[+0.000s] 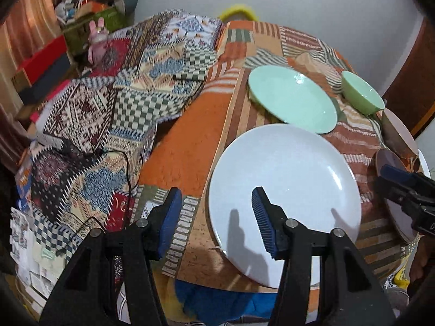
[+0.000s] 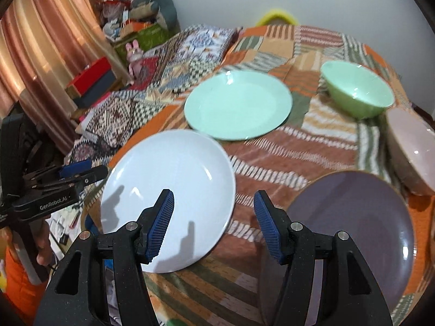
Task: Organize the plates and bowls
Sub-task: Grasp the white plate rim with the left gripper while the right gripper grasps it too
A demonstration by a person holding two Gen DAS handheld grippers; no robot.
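Crockery lies spread one piece deep over the patchwork cloth (image 2: 272,160) on the counter, nothing stacked yet, so the sorting looks barely begun. The white plate (image 2: 168,190) sits at the near left edge, slightly overhanging it. The green plate (image 2: 238,104) lies just behind, its rim close to or slightly overlapping the white one; I cannot tell which. The green bowl (image 2: 357,91) stands upright further right, apart from the plates. The purple plate (image 2: 353,228) lies flat at the near right, and a pink bowl (image 2: 410,152) leans tilted just behind it.

The left tool (image 1: 217,217) hangs above the white plate's left rim, spread with nothing between its pads, one finger over the plate and the other over the cloth. That straddle suits a pinch on the rim, which is probably why it is held there. The right tool (image 2: 213,224) is likewise spread and empty, poised over the strip of cloth between the white and purple plates, so either is within reach. A thin rim lying flat on soft cloth may be awkward to grip.
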